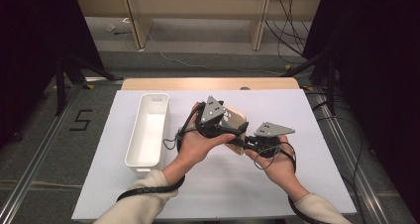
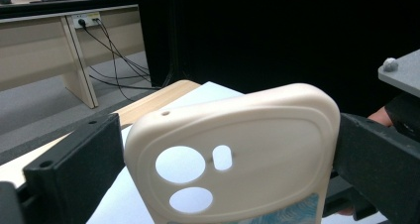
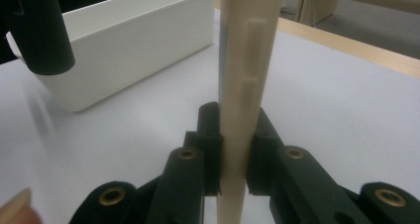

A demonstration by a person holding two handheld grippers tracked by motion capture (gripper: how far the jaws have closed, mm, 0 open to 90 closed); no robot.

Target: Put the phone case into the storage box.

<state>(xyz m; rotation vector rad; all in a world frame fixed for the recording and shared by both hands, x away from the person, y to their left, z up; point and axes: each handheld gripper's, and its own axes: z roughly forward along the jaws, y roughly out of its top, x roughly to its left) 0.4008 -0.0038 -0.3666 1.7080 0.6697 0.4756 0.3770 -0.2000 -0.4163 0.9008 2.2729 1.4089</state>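
Observation:
A cream phone case (image 1: 236,118) with round camera cut-outs is held up above the white table sheet between my two hands. In the left gripper view the case (image 2: 257,149) spans the gap, and my left gripper (image 2: 230,154) is shut on it, one black jaw against each long side. In the right gripper view I see the case (image 3: 245,60) edge-on and upright, and my right gripper (image 3: 234,157) is shut on its thin lower edge. From above, the left gripper (image 1: 218,124) sits on the case's left and the right gripper (image 1: 246,142) below and right of it.
A long white bin (image 1: 148,130) lies empty on the left of the white sheet (image 1: 302,130), and its wall (image 3: 124,40) shows behind the case. The table's wooden far edge (image 1: 208,84) lies beyond. Dark curtains and desk legs with cables stand past the table.

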